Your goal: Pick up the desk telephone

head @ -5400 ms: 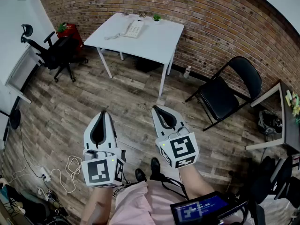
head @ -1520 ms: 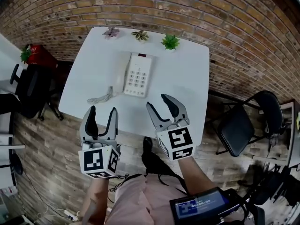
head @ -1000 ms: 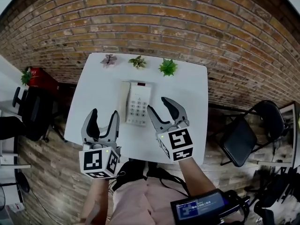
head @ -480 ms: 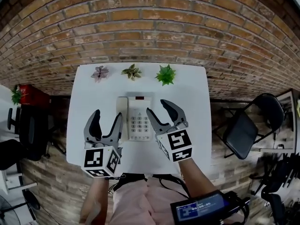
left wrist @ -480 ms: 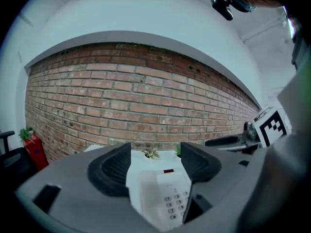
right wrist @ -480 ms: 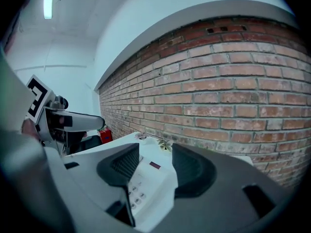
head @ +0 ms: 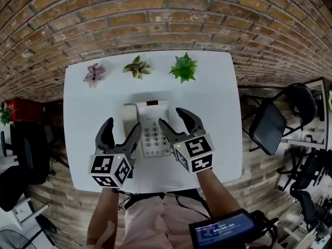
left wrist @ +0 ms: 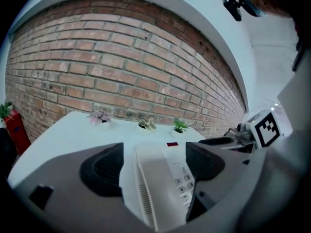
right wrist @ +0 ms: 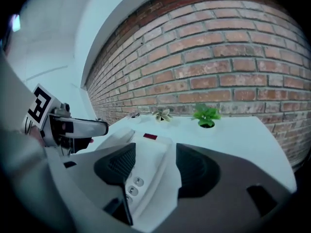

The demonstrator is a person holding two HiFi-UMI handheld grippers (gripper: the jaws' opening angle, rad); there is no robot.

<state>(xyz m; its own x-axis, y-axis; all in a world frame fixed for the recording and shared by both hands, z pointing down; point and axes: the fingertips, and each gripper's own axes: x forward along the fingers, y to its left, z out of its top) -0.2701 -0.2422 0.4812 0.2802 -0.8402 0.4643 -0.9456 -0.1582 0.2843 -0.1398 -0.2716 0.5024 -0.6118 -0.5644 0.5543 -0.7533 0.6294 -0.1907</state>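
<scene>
- Nearest, the small screen (head: 222, 229) at the person's waist shows pale digits on blue, too blurred to read
- The marker cube (head: 194, 153) on each gripper carries black-and-white square patterns only, no words
- The left gripper (head: 123, 126) has its jaws wide and opening. In the left gripper view the handset (left wrist: 146, 188) side of the desk telephone (head: 151, 127) lies between them, with neither pad pressing on it yet
- Risk there: the handset probably sits loose in its cradle, so closing on it alone could lift it off and leave the base behind, or drag the base by the cord
- The right gripper (head: 171, 117) is also spread and opening, straddling the right edge of the base near the keypad (right wrist: 132, 186), and is not gripping
- Risk there: a jaw landing on the keys, or a shallow bite on the smooth sloped casing, could slip, and uneven lifting between the two sides could tip the telephone
- The telephone rests flat in the middle of the white table (head: 218, 102); its small red patch (left wrist: 172, 144) and key legends are too small to read
- Farther back, three little potted plants (head: 182, 68) stand along the table's far edge, well apart from the phone; a forward shove could slide it toward them
- The brick wall (head: 155, 14) behind bears no writing
</scene>
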